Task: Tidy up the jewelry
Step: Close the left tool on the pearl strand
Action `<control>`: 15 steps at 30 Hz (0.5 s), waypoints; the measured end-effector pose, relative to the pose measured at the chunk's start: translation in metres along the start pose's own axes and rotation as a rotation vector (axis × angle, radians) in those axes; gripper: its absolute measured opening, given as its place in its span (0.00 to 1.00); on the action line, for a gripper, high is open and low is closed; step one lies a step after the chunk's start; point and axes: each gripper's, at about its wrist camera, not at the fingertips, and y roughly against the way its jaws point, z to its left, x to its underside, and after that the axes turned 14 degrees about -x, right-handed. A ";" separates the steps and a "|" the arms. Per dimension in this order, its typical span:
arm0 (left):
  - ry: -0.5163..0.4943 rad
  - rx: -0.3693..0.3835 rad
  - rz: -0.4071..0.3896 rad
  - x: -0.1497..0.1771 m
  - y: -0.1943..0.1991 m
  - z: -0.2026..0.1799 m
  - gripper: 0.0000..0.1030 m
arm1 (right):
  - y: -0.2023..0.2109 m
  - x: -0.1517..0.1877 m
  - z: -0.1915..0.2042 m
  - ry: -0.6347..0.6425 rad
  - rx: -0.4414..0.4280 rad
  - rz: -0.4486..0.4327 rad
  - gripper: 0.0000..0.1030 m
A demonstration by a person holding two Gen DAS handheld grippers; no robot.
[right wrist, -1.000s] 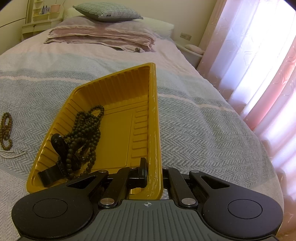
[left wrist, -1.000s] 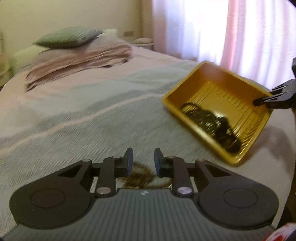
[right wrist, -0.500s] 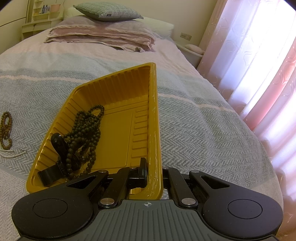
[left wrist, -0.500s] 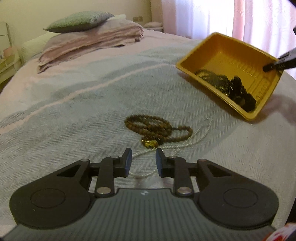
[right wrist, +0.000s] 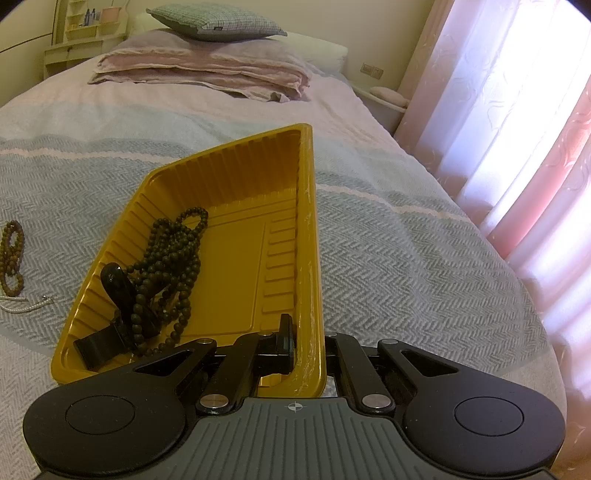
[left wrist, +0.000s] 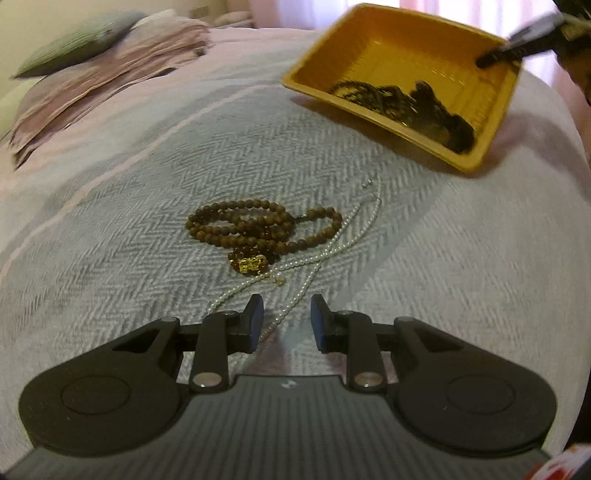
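This is a bedroom in a home. Beyond the jaws a wide bed [right wrist: 388, 236] spreads with a grey herringbone cover, folded pink blankets [right wrist: 207, 74] and a checked pillow [right wrist: 214, 18] far ahead, pink curtains [right wrist: 517, 122] to the right, small shelves [right wrist: 85, 26] far left.

Our left gripper [left wrist: 286, 317] and right gripper [right wrist: 308, 339] look the same: black fingers, round black side plates, shiny silver screws, a gray ribbed body with a small white mark.

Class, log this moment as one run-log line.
left gripper: open, over pearl strand | right gripper: shut on yellow tray wall | brown beads: on bed
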 end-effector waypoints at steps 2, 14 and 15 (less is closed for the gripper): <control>-0.051 0.010 -0.002 0.000 -0.001 0.001 0.24 | 0.000 0.000 0.000 0.000 0.000 0.000 0.03; -0.214 0.066 0.038 -0.003 -0.010 0.002 0.05 | -0.001 0.000 0.000 0.002 0.003 0.003 0.03; -0.230 0.068 0.041 -0.003 -0.009 0.000 0.02 | -0.001 0.000 0.000 0.003 0.004 0.004 0.03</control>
